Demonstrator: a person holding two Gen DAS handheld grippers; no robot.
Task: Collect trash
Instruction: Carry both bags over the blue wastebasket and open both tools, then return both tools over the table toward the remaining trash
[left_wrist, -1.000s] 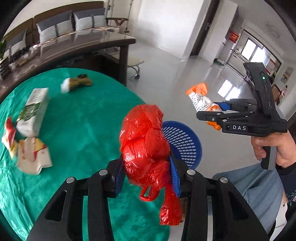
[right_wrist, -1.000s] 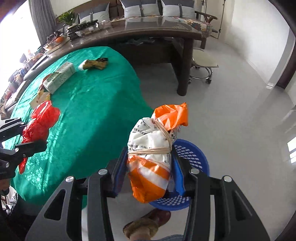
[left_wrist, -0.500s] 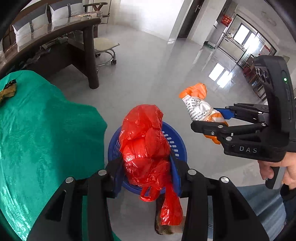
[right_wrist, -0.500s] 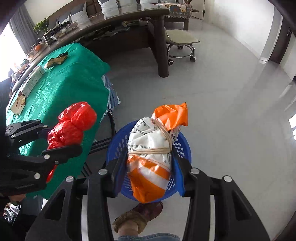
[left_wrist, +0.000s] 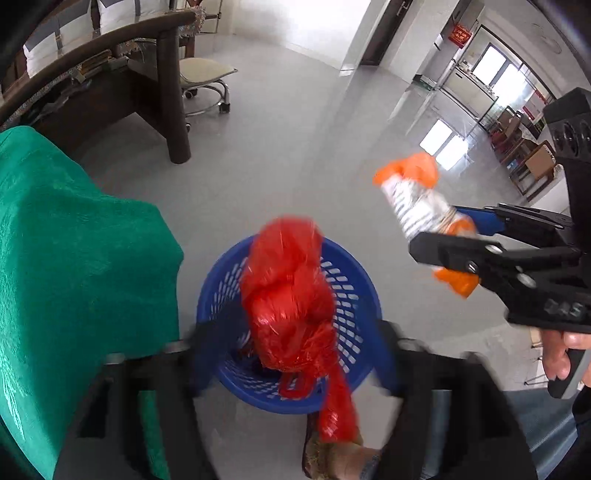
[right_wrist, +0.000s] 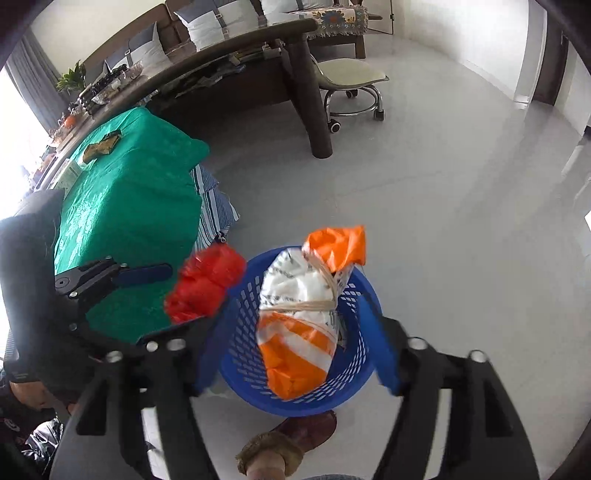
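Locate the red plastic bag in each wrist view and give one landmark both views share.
Left wrist: red plastic bag at centre, between the opening jaws of the left gripper, over the blue basket.
Right wrist: it sits left of centre, beside the basket's left rim.
Shared landmark: the blue basket on the floor.

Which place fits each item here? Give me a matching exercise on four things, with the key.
Things:
1. red bag
2. orange-and-white bundle
3. blue basket
4. green cloth

Places:
A. on the floor beneath both grippers
B. between the opening jaws of the right gripper, clear of the pads
C. draped over the table edge
D. between the opening jaws of the left gripper, clear of the pads

Pairs: 1-D, 2-B, 3-A, 4-C
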